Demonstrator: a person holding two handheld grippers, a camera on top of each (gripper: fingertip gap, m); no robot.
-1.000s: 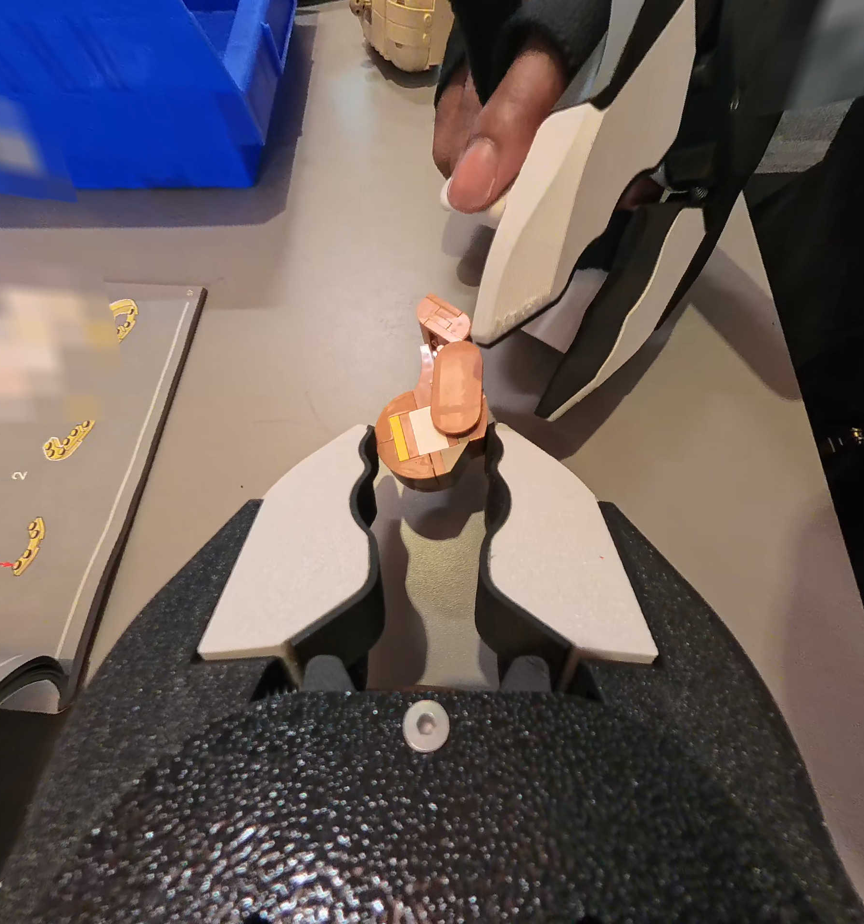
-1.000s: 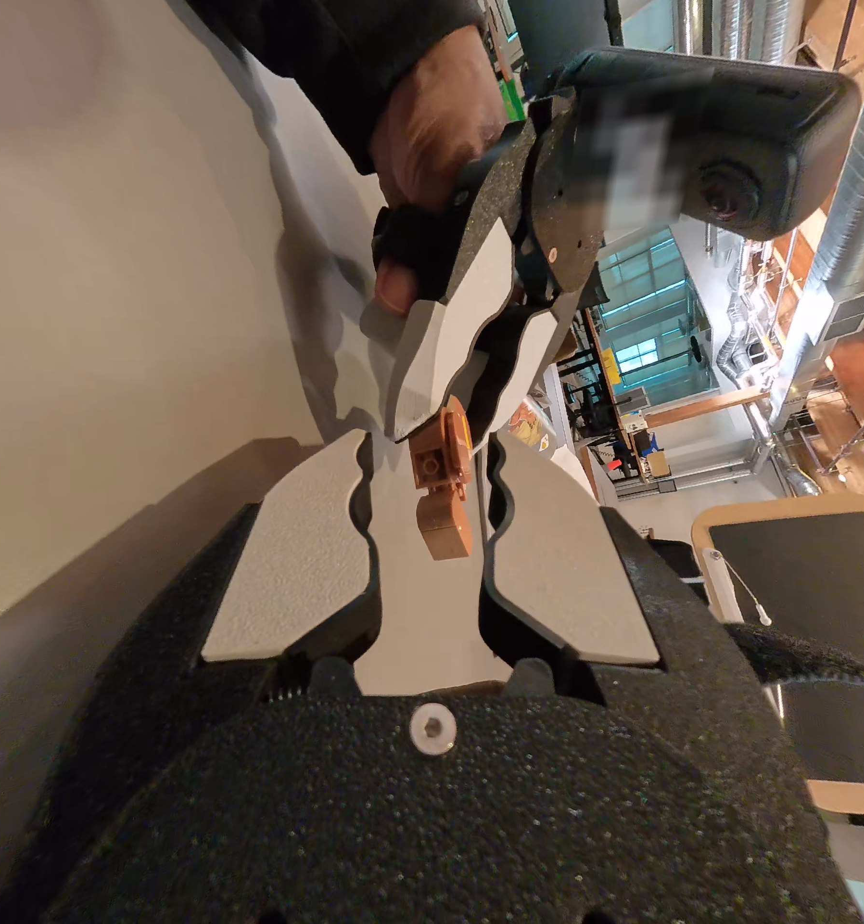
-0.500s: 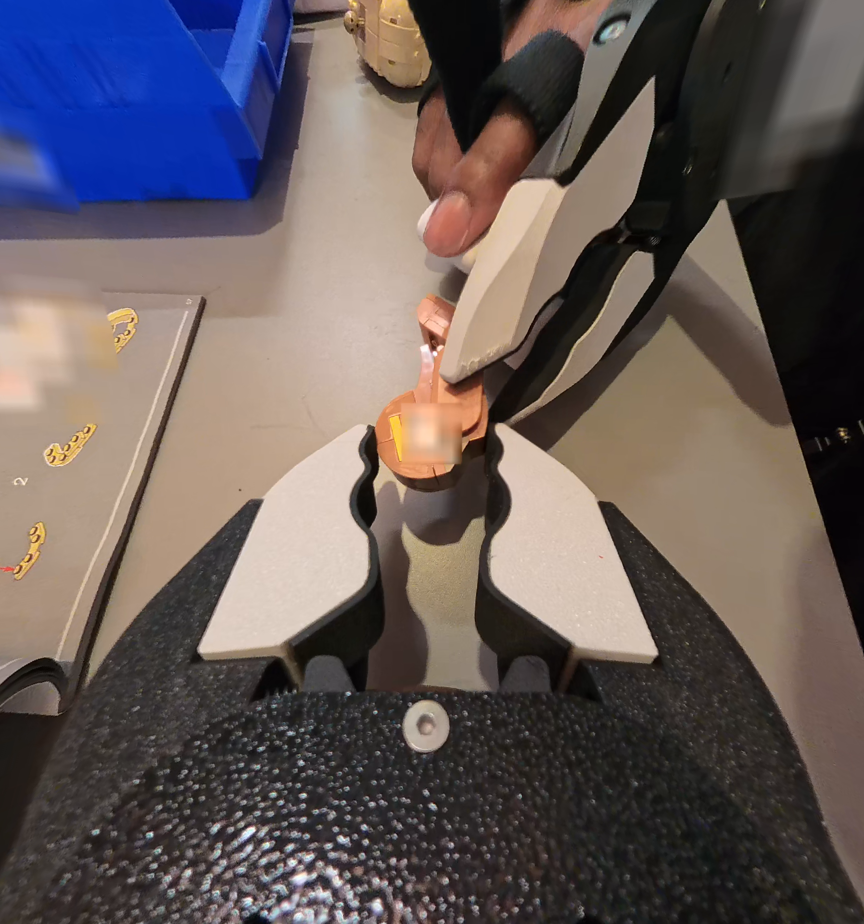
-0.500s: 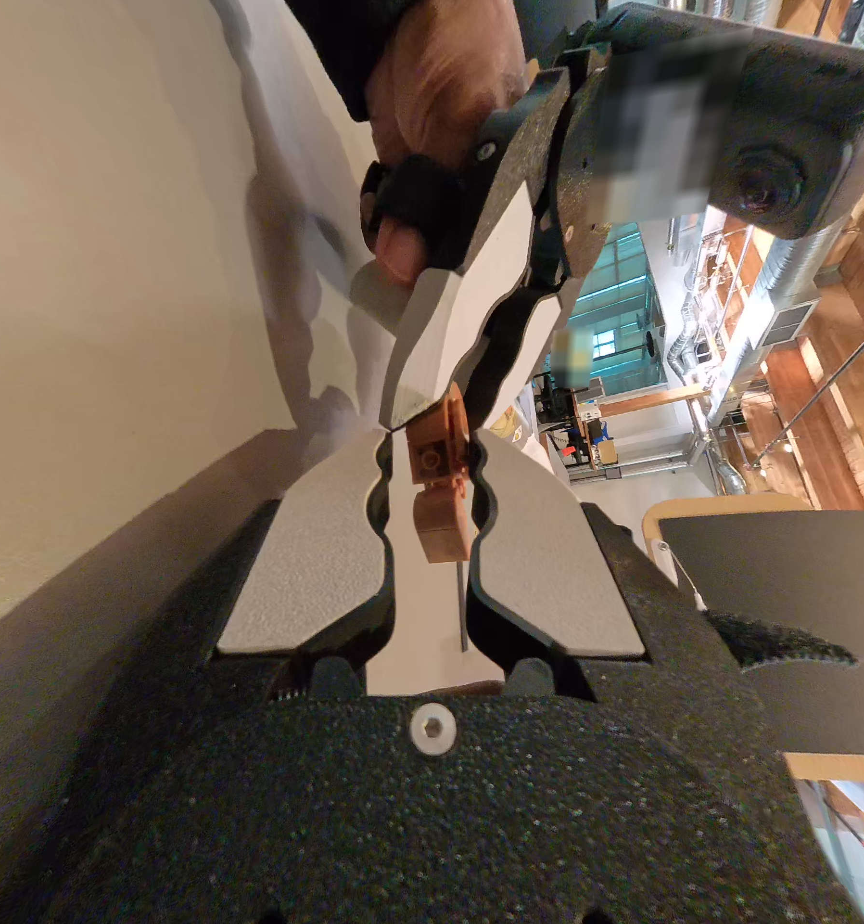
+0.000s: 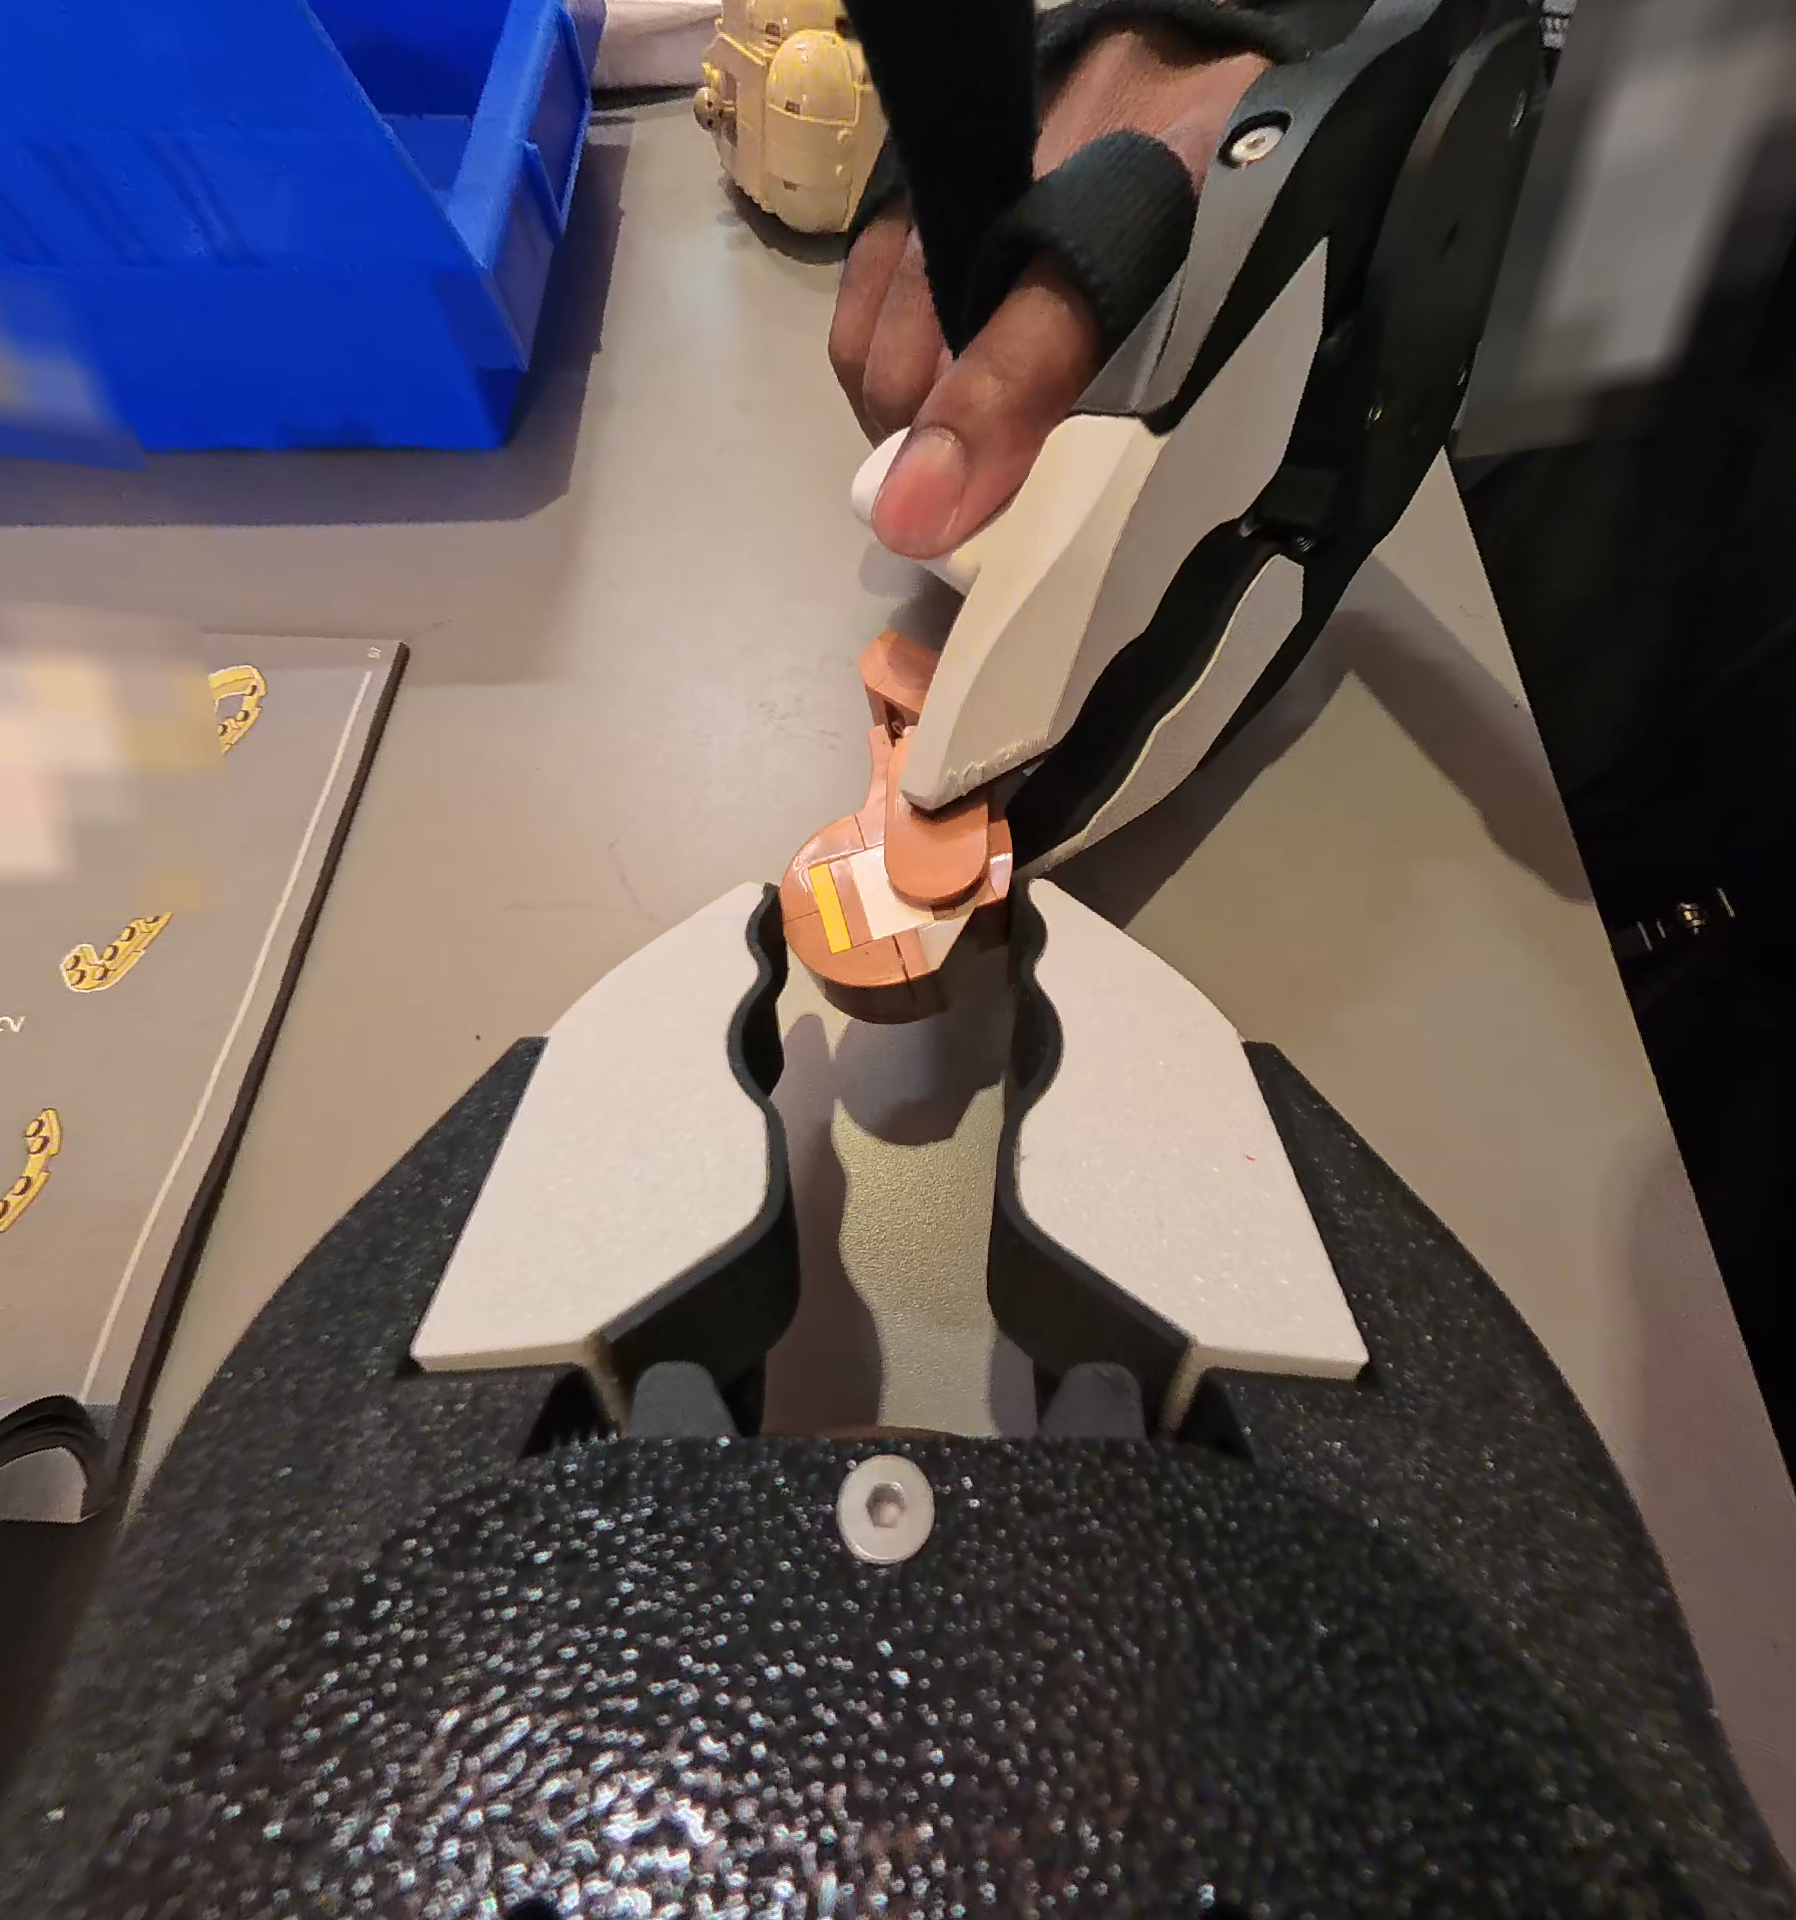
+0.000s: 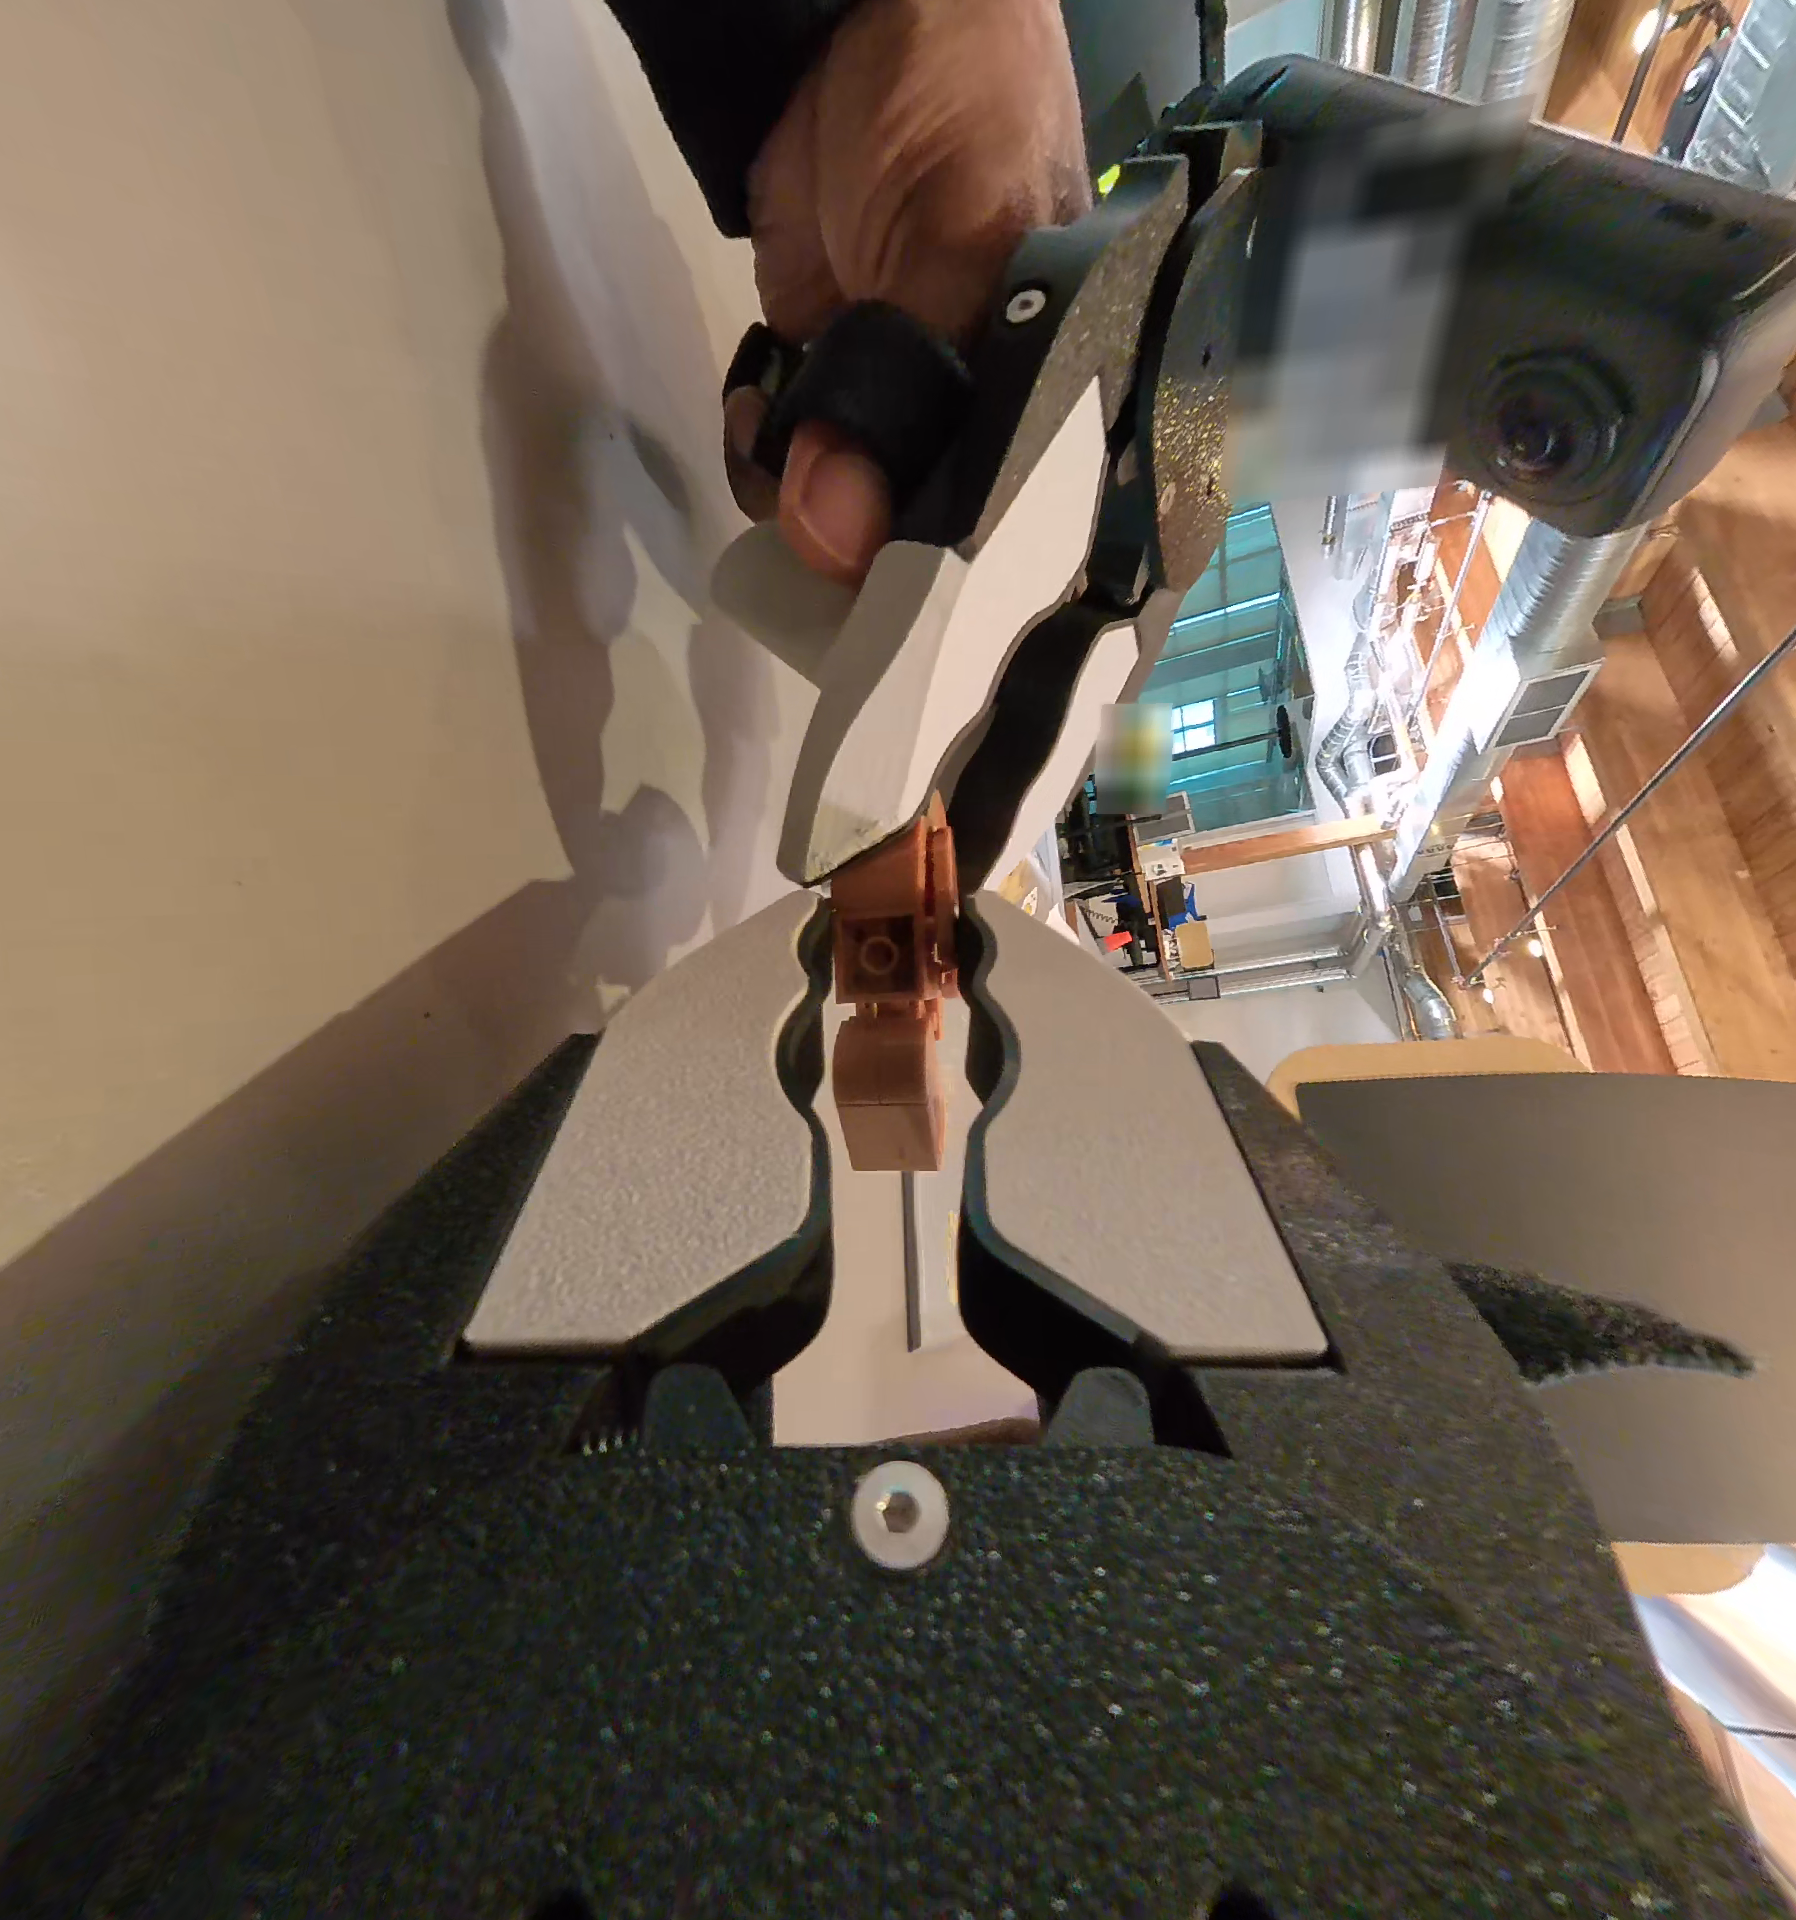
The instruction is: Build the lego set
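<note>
The right gripper [image 6: 889, 920] has narrowed onto the brown brick model's [image 5: 899, 914] arm at twelve o'clock; the left gripper [image 5: 894, 935] grips its round base, steadying it above the table [image 5: 582, 790].

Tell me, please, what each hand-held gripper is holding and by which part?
Both hold one brown brick model. The left hand-held gripper clamps its round base; the right hand-held gripper clamps the jointed arm rising from it.
</note>
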